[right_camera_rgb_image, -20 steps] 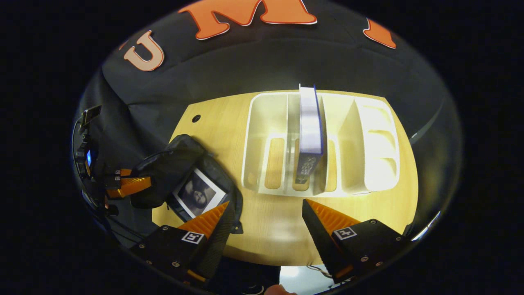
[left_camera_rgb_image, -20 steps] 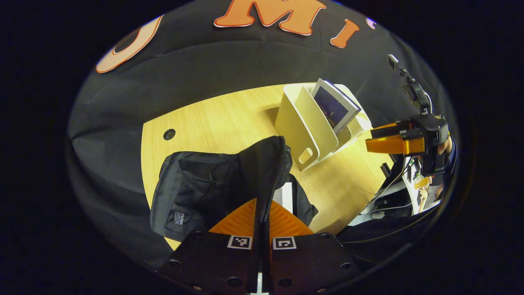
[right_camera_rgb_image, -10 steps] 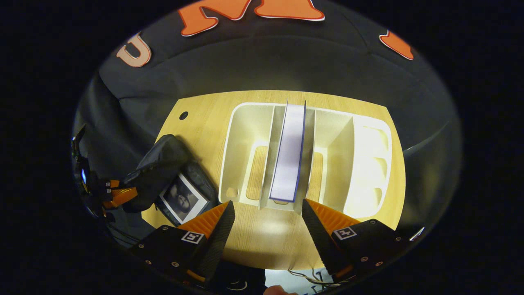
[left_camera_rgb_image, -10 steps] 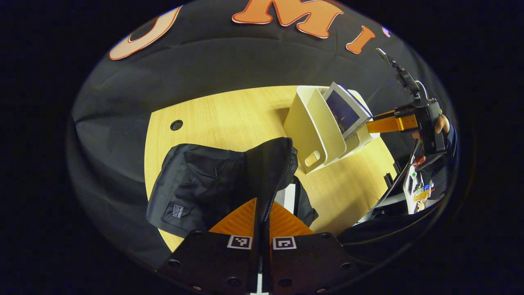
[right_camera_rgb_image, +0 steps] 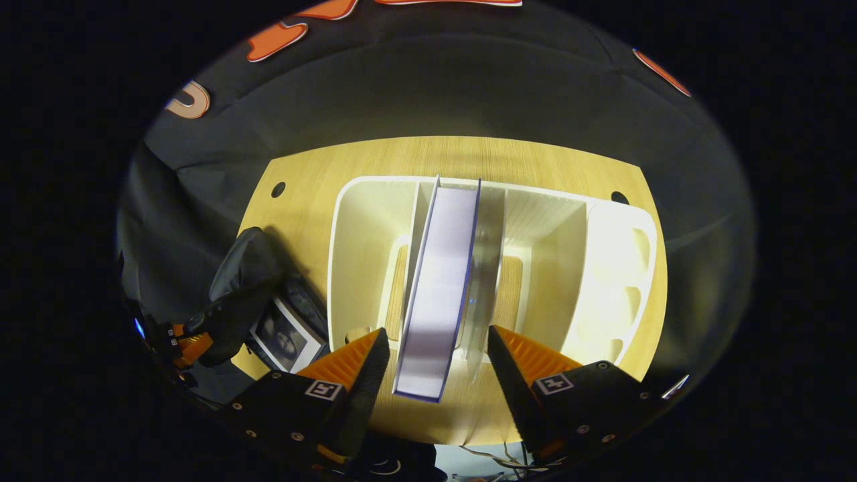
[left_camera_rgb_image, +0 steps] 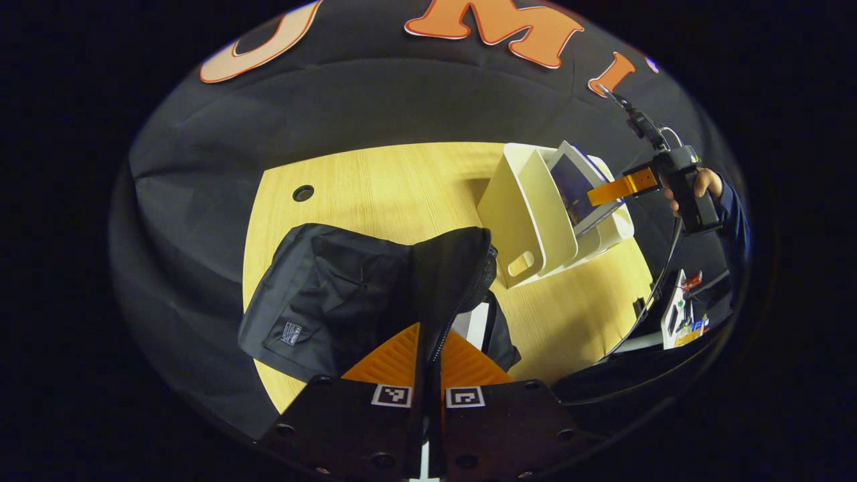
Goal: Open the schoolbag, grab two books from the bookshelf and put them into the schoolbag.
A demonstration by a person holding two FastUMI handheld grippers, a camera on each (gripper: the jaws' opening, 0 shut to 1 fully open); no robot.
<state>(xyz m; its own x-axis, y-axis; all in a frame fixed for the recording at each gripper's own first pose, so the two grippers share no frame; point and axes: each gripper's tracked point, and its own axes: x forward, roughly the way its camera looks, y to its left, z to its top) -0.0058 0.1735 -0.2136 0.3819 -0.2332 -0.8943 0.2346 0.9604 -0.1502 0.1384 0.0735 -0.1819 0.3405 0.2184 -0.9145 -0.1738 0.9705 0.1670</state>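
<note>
I am bringing my spread right gripper (right_camera_rgb_image: 434, 358) astride the blue-edged book (right_camera_rgb_image: 438, 294) in the white plastic bookshelf (right_camera_rgb_image: 355, 241), seemingly untouched; my left gripper (left_camera_rgb_image: 428, 355) is pinching the black fabric schoolbag (left_camera_rgb_image: 348, 294) open.

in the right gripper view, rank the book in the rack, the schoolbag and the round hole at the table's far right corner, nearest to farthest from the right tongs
1. The book: standing in the white rack, its near end between the open fingers of the right tongs.
2. The schoolbag: off to the left on the table, opening held up by the left tongs.
3. The round hole: behind the rack, at the table's far right corner.
</note>
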